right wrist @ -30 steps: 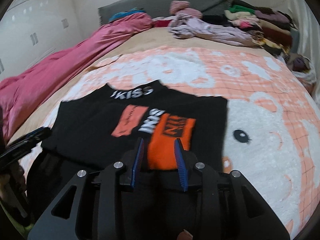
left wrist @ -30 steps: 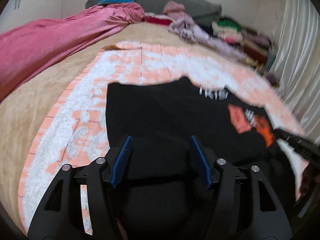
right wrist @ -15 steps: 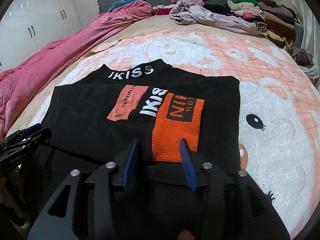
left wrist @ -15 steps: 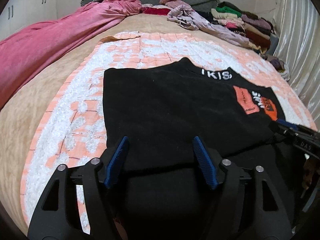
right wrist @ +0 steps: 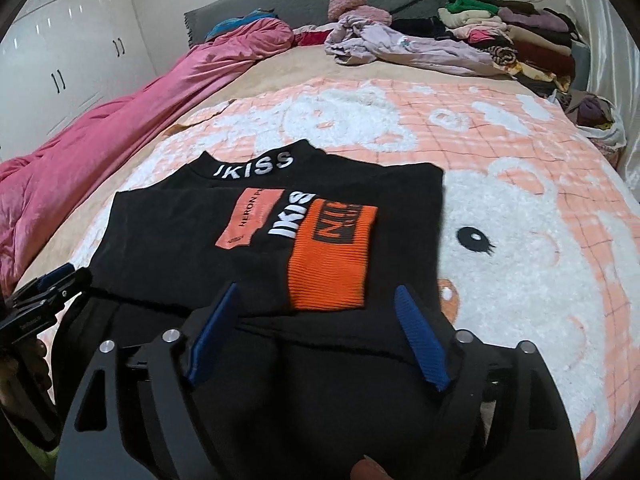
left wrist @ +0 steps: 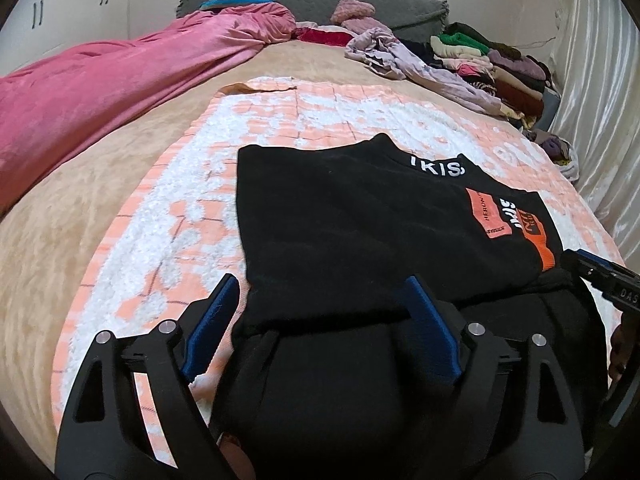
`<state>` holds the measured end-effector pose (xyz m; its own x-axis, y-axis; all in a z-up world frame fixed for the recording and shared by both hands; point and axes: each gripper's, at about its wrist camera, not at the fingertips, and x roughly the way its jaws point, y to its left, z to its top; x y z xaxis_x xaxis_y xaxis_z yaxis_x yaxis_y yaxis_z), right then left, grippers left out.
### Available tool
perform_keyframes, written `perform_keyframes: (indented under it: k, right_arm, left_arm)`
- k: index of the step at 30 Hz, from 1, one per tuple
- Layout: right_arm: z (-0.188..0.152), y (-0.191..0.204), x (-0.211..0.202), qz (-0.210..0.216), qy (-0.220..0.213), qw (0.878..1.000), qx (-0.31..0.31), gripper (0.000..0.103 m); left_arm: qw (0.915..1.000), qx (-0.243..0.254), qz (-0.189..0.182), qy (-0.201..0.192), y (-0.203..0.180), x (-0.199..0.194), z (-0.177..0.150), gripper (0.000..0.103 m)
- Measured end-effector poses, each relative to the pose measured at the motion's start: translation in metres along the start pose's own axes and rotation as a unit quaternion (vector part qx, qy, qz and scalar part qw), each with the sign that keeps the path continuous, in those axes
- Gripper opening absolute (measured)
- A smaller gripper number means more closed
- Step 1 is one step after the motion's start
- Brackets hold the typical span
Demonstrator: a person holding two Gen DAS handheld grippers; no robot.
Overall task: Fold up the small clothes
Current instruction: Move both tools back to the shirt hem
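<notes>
Two hand-held grippers hang over the near edge of the bed. The left hand-held gripper [left wrist: 316, 320] is released and its jaws are opening; the folded near hem of the black top [left wrist: 360, 232] lies between its blue pads [left wrist: 212, 320] without being pinched. The right hand-held gripper [right wrist: 316, 332] is likewise released, jaws opening, with the black fabric under them and the orange ribbed patch [right wrist: 332, 256] just beyond its tips. The black top lies flat on the pink-and-white blanket [right wrist: 520, 208], collar lettering toward the headboard, lower part doubled back at the near edge. A pink quilt [left wrist: 100, 92] runs along the bed's left side. A heap of clothes [right wrist: 500, 32] fills the far right corner.
</notes>
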<state>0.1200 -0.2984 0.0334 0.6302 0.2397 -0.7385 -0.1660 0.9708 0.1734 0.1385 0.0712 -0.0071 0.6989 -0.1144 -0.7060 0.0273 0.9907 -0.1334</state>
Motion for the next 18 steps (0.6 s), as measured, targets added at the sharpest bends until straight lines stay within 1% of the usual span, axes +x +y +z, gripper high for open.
perform_keyframes:
  k: [4,14,18]
  right_arm:
    - [-0.001,-0.004,-0.011,-0.006,-0.008,1.000,0.004,0.082]
    - [-0.010,-0.012,-0.042,-0.016,-0.020,1.000,0.006,0.082]
    - [-0.017,-0.020,-0.056,-0.019,-0.024,0.999,0.010,0.082]
  left_arm:
    - [1.0000,-0.004,0.003,-0.007,0.003,-0.007,-0.004,0.085]
    - [0.9996,-0.017,0.013,-0.018,0.013,-0.021,-0.013,0.085]
    - [0.9993,-0.019,0.019,-0.026,0.017,-0.033,-0.018,0.085]
